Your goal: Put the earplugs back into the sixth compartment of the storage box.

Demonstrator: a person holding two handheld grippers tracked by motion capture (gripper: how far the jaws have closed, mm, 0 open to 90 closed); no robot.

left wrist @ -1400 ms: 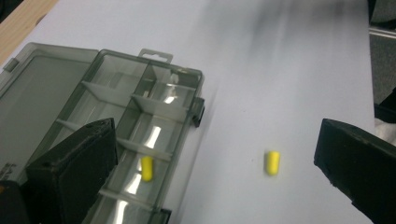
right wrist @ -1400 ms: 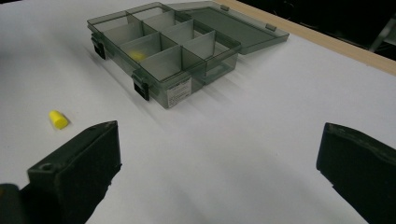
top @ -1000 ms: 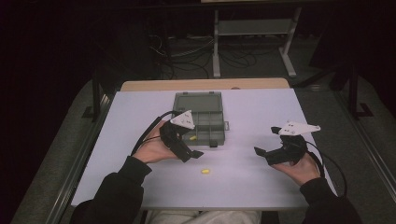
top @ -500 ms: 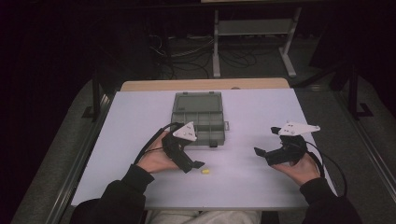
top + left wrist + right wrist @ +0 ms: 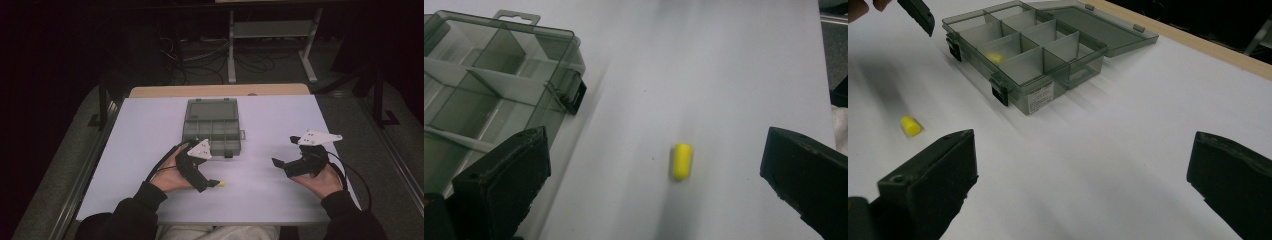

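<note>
A small yellow cylinder (image 5: 682, 161) lies on the white table (image 5: 260, 125), a little in front of a clear grey compartment box (image 5: 212, 129) whose lid is folded back. My left gripper (image 5: 211, 185) hangs low over the table with its jaws wide open. The cylinder (image 5: 220, 184) sits just ahead of the gap between them, untouched. One compartment of the box (image 5: 1023, 50) holds another yellow piece (image 5: 994, 58). My right gripper (image 5: 279, 166) rests open at the right, pointing left toward the box, with nothing between its jaws.
The box's latches (image 5: 574, 97) face the near side. A wooden edge (image 5: 220, 90) runs along the table's far side, with a metal stand and cables on the dark floor beyond. Bare table surface (image 5: 1128, 125) lies between the grippers.
My left gripper has drawn back from over the box toward the near edge and come down beside the yellow cylinder. The right gripper has stayed in place.
</note>
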